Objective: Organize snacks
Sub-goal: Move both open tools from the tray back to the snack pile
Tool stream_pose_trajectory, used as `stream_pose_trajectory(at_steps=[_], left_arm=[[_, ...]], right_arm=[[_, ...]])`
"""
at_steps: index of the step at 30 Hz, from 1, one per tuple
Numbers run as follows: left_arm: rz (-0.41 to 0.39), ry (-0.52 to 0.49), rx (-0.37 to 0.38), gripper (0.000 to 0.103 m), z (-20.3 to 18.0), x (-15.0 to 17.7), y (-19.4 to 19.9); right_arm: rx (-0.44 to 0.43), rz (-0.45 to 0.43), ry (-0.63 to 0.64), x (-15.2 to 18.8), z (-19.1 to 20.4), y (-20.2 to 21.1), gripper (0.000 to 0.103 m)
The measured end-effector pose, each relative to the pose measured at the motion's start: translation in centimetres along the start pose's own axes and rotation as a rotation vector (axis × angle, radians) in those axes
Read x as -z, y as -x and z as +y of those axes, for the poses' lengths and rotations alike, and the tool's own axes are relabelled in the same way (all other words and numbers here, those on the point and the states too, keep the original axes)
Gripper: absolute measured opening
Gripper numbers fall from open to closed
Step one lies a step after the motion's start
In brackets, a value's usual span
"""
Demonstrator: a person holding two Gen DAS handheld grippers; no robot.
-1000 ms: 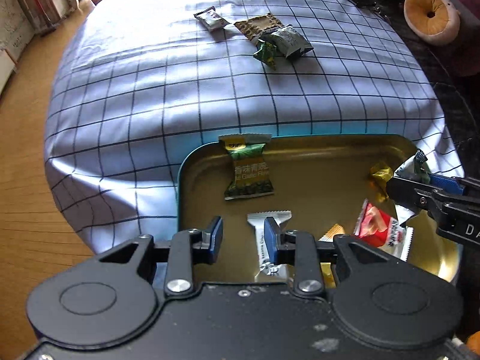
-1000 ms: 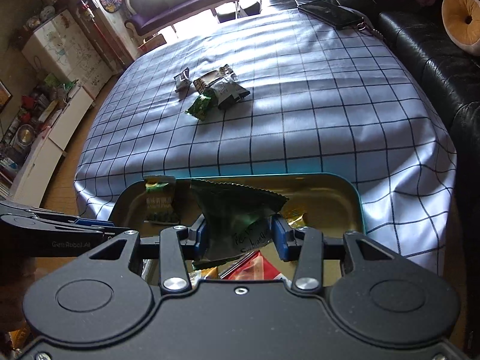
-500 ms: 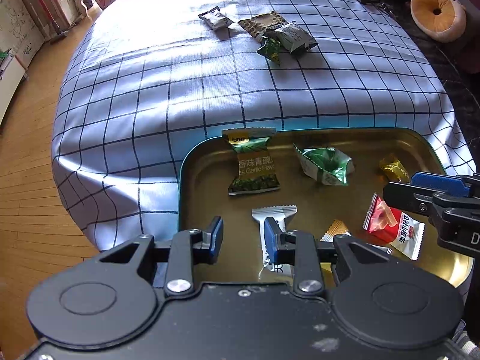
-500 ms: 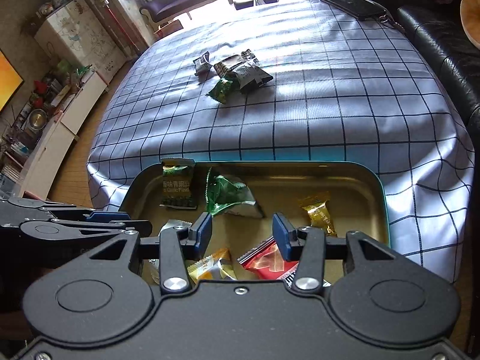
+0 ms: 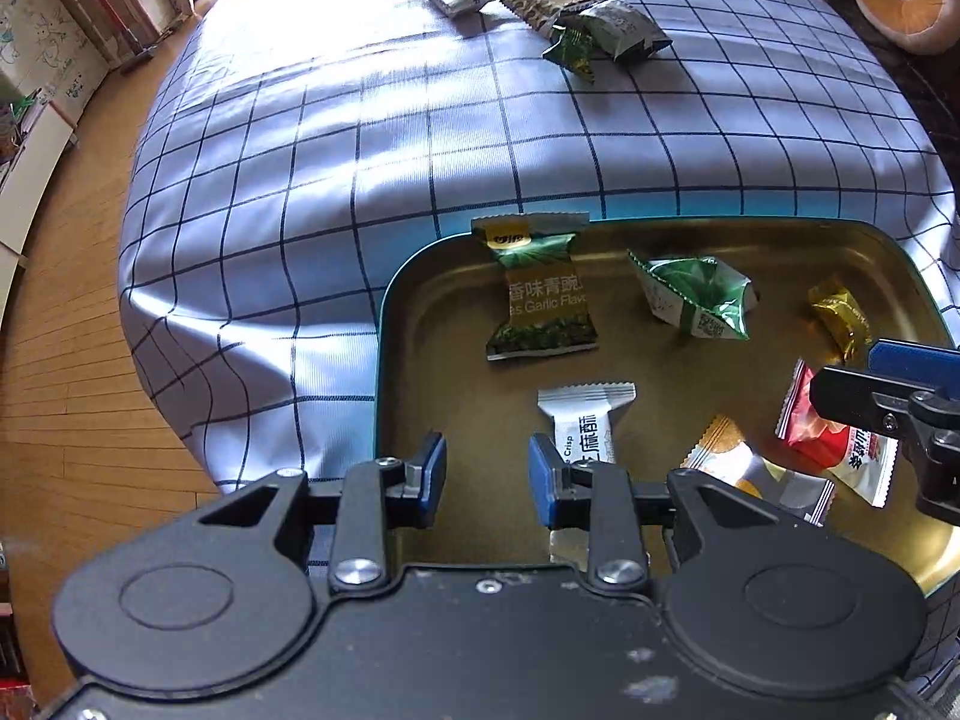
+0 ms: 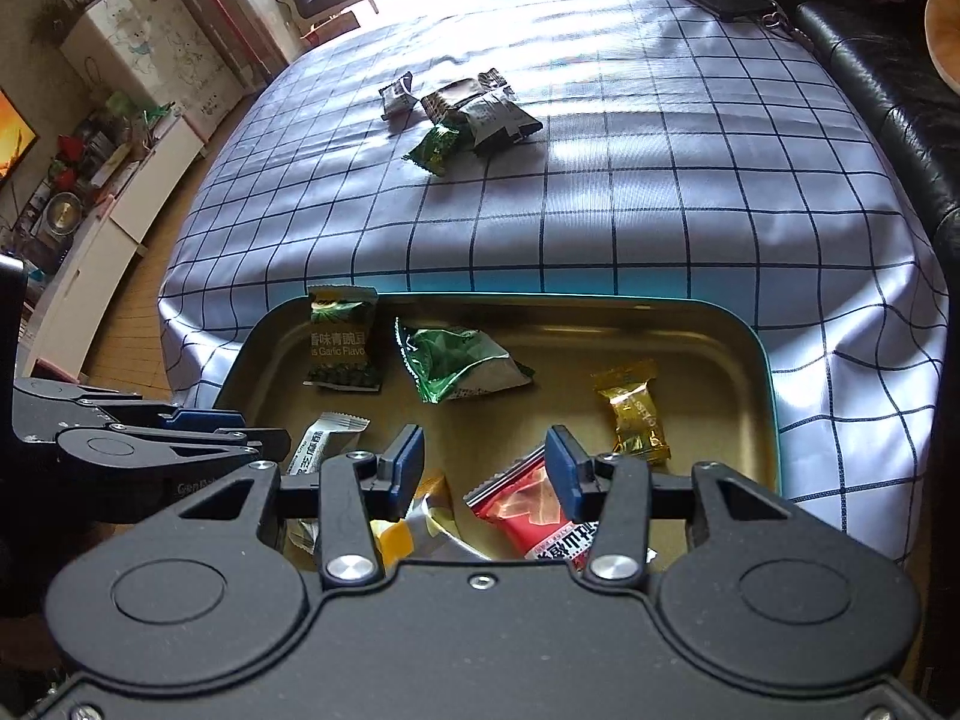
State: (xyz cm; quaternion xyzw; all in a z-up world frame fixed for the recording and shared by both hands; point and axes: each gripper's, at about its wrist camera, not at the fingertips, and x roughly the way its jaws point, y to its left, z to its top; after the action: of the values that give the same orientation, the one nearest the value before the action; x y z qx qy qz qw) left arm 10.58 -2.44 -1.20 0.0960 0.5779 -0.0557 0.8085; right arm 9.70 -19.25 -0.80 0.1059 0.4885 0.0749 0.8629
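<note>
Your left hand-held gripper [image 5: 487,471], at the bottom of its own view, has its blue pads a narrow gap apart with nothing between them; it hangs over the near left part of the tray [image 5: 384,324], and the white packet [image 5: 585,420] lies just right of the gap, partly behind the right pad. Your right hand-held gripper [image 6: 485,468] stands wider open and grips nothing; below it, in the lower middle of its view, lie the red packet [image 6: 528,510] and the orange-and-white packet [image 6: 420,525].

Further up the tray floor in the right view sit the green pea packet [image 6: 342,339] at the upper left, leaning on the far rim; the crumpled green packet [image 6: 459,363] just right of it; and the gold candy [image 6: 633,417] toward the right side. So six snacks are in the tray.

Beyond the tray, the checked cloth [image 6: 600,180] covers the counter; near the upper middle of the frame a small cluster is left on it: a small grey packet [image 6: 397,95], a brown packet [image 6: 450,99], a dark grey packet [image 6: 501,120] overlapping it, and a small green packet [image 6: 435,149] touching their near edge; a dark sofa [image 6: 888,90] runs along the right.
</note>
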Motion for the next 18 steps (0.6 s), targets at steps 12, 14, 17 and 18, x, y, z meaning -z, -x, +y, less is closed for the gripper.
stream_pose_trajectory(at_steps=[12,14,17,18], left_arm=[[0.111,-0.034,0.070,0.031,0.6,-1.0,-0.4],[0.125,-0.041,0.083,0.031,0.9,-1.4,-0.4],[0.112,-0.051,0.076,0.031,1.3,-2.4,-0.1],[0.102,-0.052,0.067,0.031,1.4,-2.8,0.0]], right_arm=[[-0.043,0.128,0.018,-1.0,0.2,-0.8,0.054],[-0.052,0.145,0.031,-1.3,0.3,-0.9,0.054],[-0.062,0.160,0.047,-2.2,0.6,-1.0,0.054],[-0.060,0.157,0.053,-2.5,0.7,-1.0,0.054]])
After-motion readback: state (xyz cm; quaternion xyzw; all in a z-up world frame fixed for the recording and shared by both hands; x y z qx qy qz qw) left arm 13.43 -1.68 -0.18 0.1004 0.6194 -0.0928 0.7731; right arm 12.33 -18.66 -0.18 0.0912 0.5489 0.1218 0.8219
